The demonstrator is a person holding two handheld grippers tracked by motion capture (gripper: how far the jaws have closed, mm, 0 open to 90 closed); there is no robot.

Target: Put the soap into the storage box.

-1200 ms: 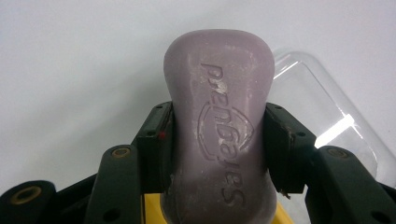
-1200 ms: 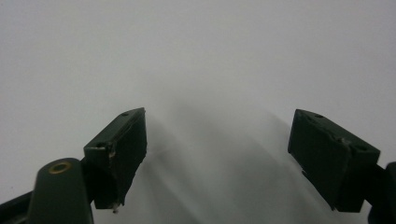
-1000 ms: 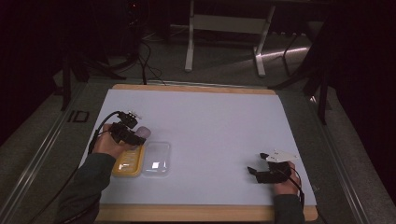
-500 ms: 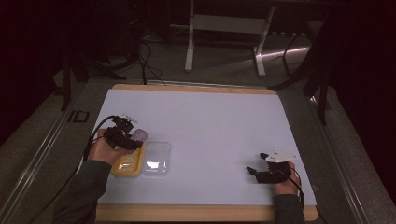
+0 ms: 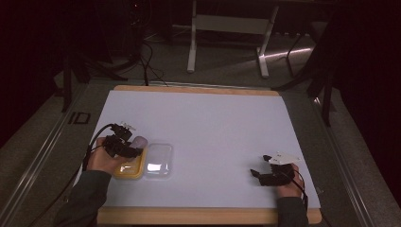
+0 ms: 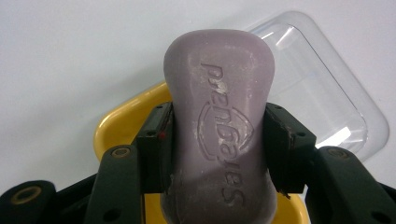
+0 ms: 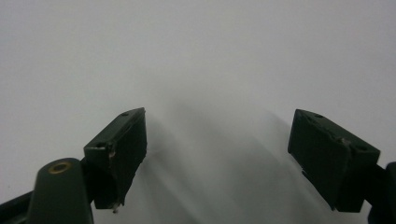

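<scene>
Here, from the high view, the left gripper [image 5: 124, 146] holds a pale purple bar of soap [image 5: 139, 141] over the yellow soap dish [image 5: 130, 169], with the clear lid [image 5: 158, 160] lying just beside the dish on the white table [image 5: 213, 123]. The right gripper [image 5: 265, 172] rests well apart, near the table's right edge. In the left gripper view, the jaws are clamped on the soap's sides above the dish. In the right gripper view, the jaws stand apart over bare table.
</scene>
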